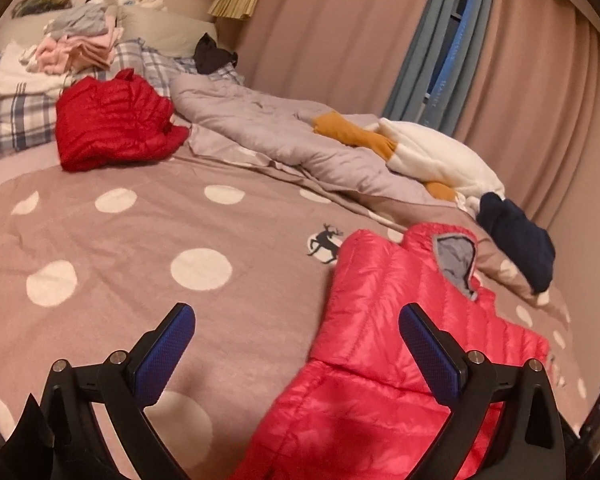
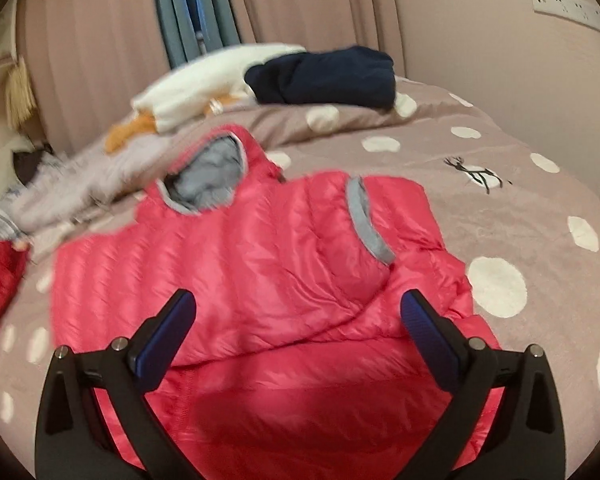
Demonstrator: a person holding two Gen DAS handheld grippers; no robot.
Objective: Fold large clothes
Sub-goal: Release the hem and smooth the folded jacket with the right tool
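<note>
Right gripper (image 2: pixel 298 312) view alone shows jacket cuff (image 2: pixel 366 220)

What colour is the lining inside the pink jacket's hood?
Grey lining, with matching grey trim on the cuff. Clearest in the right wrist view.

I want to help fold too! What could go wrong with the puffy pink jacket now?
The pink jacket looks shiny and puffy, so its folded-in sleeve might slide or puff back open, since both the left gripper and the right gripper are open and hold nothing. It also lies close to the gray quilt and the navy garment, so a careless grab could catch those too.
</note>
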